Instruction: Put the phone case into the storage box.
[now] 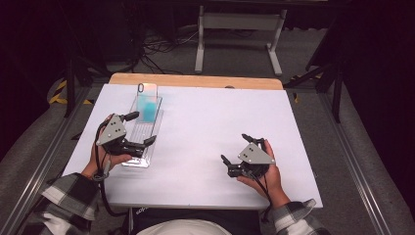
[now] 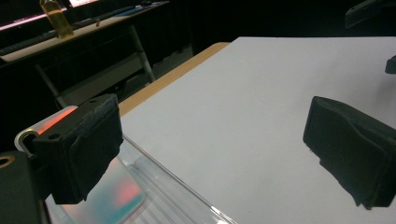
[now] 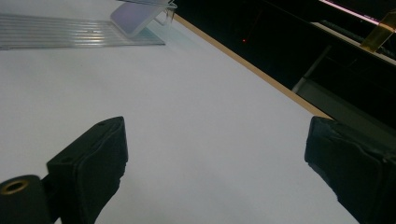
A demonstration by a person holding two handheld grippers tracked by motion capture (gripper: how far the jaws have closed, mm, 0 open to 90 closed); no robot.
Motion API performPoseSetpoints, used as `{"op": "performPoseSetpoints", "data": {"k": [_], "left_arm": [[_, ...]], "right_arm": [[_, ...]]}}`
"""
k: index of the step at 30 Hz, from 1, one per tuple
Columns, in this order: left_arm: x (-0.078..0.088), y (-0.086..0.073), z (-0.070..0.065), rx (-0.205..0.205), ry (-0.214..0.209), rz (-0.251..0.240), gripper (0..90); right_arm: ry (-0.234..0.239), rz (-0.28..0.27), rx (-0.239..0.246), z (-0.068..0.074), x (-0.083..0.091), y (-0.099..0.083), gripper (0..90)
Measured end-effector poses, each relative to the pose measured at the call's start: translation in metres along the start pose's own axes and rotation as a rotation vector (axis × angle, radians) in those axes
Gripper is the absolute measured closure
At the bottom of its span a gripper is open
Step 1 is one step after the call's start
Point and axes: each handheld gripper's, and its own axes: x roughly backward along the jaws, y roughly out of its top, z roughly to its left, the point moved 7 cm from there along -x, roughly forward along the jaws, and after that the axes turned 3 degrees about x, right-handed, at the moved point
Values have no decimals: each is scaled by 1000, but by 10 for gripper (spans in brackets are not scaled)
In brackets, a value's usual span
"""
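Currently left gripper [image 1: 138,129] nearest, jaws apart astride clear tray [image 1: 139,154], long axis toward tabletop's far edge; right gripper [image 1: 239,149] agape, well apart.

White table [image 1: 210,147] — grey floor [image 1: 303,54], metal stand [image 1: 240,22] behind

A white table [image 1: 210,142] with a wooden strip [image 1: 195,81] along its far edge stands on grey carpet [image 1: 313,54]. Beyond it are a white metal frame [image 1: 240,29] and loose cables [image 1: 161,49]. The room behind is dark; what seems a desk [image 2: 79,32] stands there.
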Motion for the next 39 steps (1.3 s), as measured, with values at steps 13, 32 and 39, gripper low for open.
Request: {"op": "performPoseSetpoints", "data": {"k": [13,32,39], "left_arm": [[-6,2,-14,-1,-5,-9,51],[-7,1,-30,4,-9,-24,38],[-6,1,-36,-3,-24,-26,35]], "right_arm": [[13,-3,4,3,-1,1,66],[27,-20,0,5,2,5,66],[48,-25,-24,6,2,6,66]]}}
